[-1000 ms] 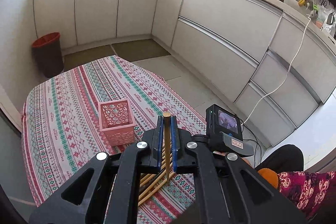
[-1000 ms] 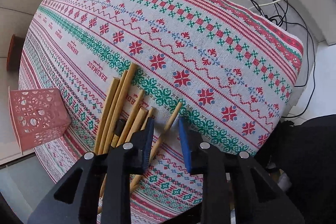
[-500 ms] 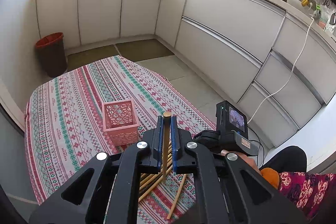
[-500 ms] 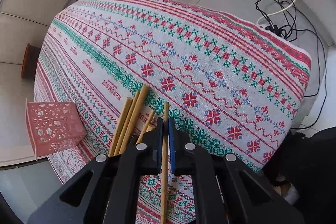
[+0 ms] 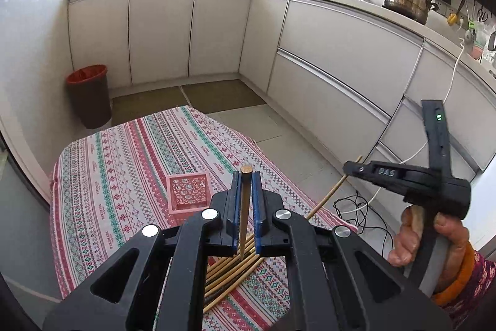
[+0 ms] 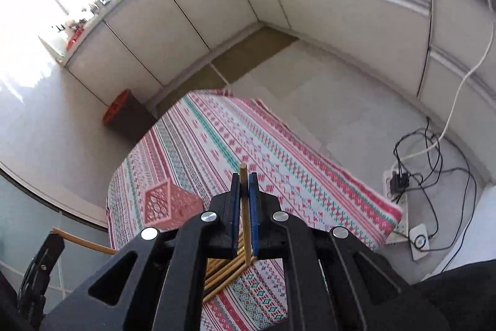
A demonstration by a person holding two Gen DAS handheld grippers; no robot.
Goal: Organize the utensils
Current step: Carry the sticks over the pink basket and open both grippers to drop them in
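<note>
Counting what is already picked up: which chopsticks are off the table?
Two: one chopstick clamped in the left hand-held gripper, another in the right hand-held gripper. The remaining pile lies on the tablecloth.

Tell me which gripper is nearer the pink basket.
Left. The left gripper, clamping one chopstick, hangs just before the pink basket; the right gripper, holding another chopstick, is raised off to its right.

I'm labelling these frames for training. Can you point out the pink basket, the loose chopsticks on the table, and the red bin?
pink basket [image 5: 187, 191]: left wrist view, its open top.
loose chopsticks [image 5: 231, 275]: left wrist view, mid-pile.
red bin [image 5: 88, 95]: left wrist view, its side wall.
</note>
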